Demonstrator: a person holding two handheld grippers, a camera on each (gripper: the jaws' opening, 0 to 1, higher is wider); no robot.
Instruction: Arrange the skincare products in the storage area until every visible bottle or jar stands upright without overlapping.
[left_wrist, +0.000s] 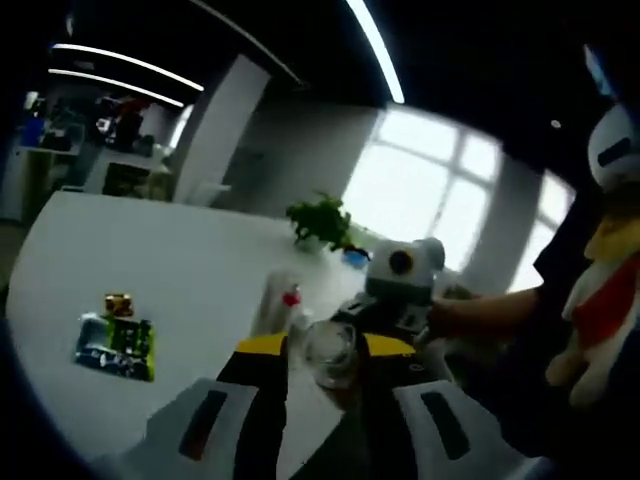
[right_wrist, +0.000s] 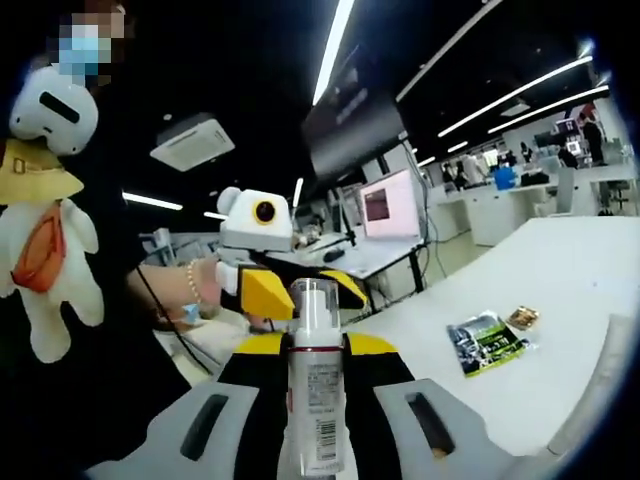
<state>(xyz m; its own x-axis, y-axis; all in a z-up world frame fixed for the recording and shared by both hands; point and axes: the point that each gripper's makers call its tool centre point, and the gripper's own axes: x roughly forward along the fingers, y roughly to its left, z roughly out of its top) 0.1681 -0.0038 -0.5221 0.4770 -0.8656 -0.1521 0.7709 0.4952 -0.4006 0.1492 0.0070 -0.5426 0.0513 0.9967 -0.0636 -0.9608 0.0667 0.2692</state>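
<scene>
Right gripper (right_wrist: 318, 400) clenched on bottle (right_wrist: 317, 385); left gripper (left_wrist: 325, 375) grasping clear bottle (left_wrist: 330, 352). Both held above table (left_wrist: 150, 260); slippery clear plastic could slip and topple.

Left tool (left_wrist: 322, 372) with black jaws, yellow tips, grey housing, right tool (right_wrist: 312, 345) alike, person in dark clothing, beaded bracelet (right_wrist: 192, 283)

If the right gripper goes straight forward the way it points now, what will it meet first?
Probably the left gripper, which sits directly ahead past the clear spray bottle that the right gripper holds. Depth is unclear, so the gap is hard to judge.
</scene>
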